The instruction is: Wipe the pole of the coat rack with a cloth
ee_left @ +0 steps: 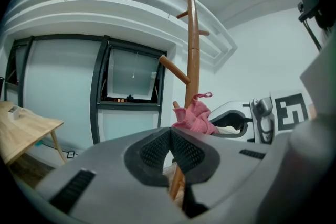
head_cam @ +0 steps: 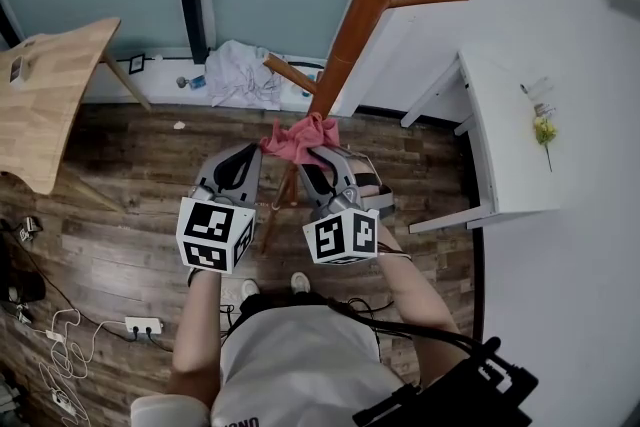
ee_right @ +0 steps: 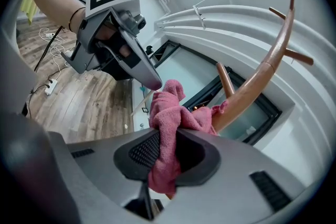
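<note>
Right gripper (head_cam: 319,153), jaws tight on pink cloth (head_cam: 298,137) at the pole (head_cam: 365,5); left gripper (head_cam: 254,156), jaws together, empty

Left hand-held gripper (head_cam: 260,151), right hand-held gripper (head_cam: 322,153) — grey, black-padded, marker cubes (head_cam: 214,233) — white shirt (head_cam: 300,370).

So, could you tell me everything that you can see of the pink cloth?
The pink cloth looks like soft terry fabric, crumpled into a bunch. The right gripper is shut on it, and one end hangs out past the jaws. Its bunched upper part presses against the brown wooden pole.
</note>
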